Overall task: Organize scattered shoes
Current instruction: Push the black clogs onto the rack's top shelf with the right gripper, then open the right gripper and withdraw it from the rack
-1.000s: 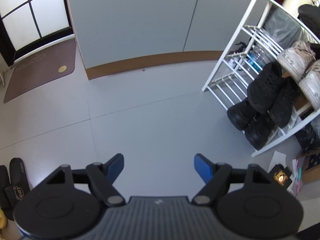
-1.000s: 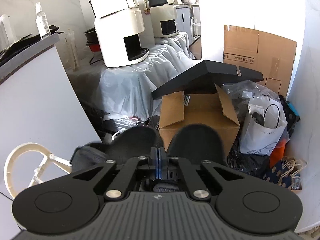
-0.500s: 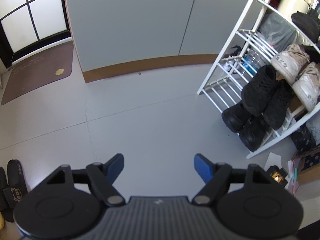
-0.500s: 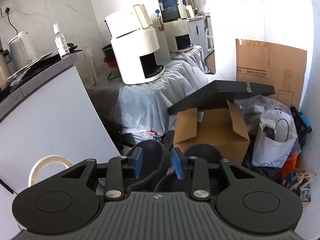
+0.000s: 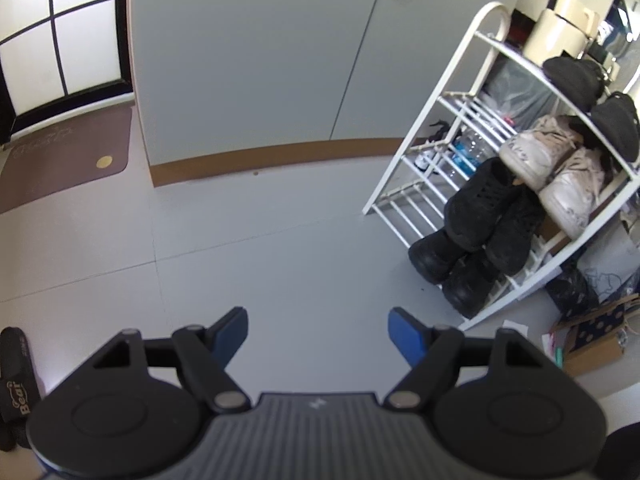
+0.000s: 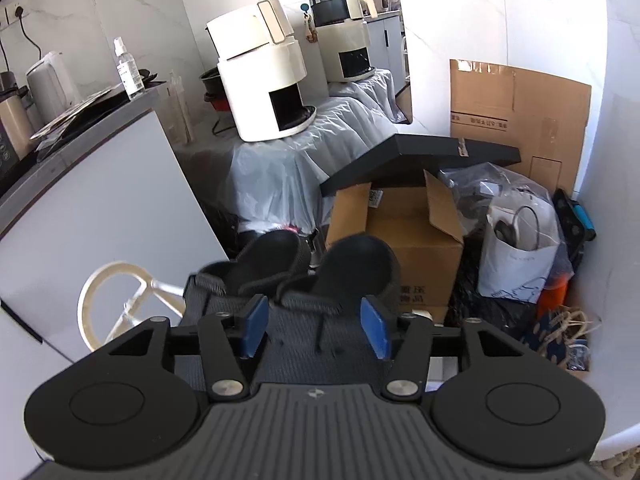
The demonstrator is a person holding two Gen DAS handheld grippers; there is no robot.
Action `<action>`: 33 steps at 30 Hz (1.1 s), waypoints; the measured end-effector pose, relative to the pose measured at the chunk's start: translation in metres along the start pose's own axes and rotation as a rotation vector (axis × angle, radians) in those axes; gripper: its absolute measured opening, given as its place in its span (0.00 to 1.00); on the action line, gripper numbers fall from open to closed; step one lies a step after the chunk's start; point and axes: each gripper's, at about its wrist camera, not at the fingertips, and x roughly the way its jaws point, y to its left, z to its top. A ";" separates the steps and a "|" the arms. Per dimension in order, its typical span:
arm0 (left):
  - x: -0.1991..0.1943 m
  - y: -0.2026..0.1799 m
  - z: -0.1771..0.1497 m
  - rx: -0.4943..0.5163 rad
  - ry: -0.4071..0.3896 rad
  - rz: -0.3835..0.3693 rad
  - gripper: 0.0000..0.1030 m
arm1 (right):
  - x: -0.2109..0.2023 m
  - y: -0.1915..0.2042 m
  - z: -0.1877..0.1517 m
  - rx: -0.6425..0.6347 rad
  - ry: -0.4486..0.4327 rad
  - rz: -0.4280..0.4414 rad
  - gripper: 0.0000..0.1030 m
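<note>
The grey floor [image 5: 280, 248] is filling most of the left wrist view, running up to a grey cabinet [image 5: 248, 60] at 12 o'clock. A white shoe rack [image 5: 472, 80] is leaning across the 2 to 3 o'clock sector, carrying pale sneakers [image 5: 560, 176] on a middle tier, black lace-up shoes [image 5: 492, 212] just below them, and black boots [image 5: 452, 268] on the lowest tier. A brown doormat [image 5: 68, 164] is lying at 10 o'clock, and black slippers [image 5: 16, 384] are sitting on the floor at 8 o'clock, well apart from the rack. The left gripper [image 5: 318, 330] is hanging released over bare floor, nothing between its blue pads. In the right wrist view, a cardboard box [image 6: 404, 236] is standing at 1 o'clock, with a white appliance [image 6: 264, 88] at 11 o'clock. A pair of black shoes [image 6: 320, 264] is resting side by side on the rack's top tier at centre. The right gripper [image 6: 314, 326] has just been opening; its jaws are standing released just behind the heels, the pads clear of them.
</note>
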 end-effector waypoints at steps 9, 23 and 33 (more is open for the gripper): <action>-0.016 -0.001 -0.006 0.001 -0.029 -0.015 0.78 | -0.045 0.000 -0.038 -0.087 0.009 0.086 0.80; -0.042 -0.006 -0.024 -0.013 -0.094 -0.020 0.83 | -0.071 -0.022 -0.123 -0.175 0.042 0.230 0.98; -0.058 -0.024 -0.037 0.059 -0.169 0.025 0.83 | -0.097 -0.034 -0.190 -0.241 0.047 0.392 1.00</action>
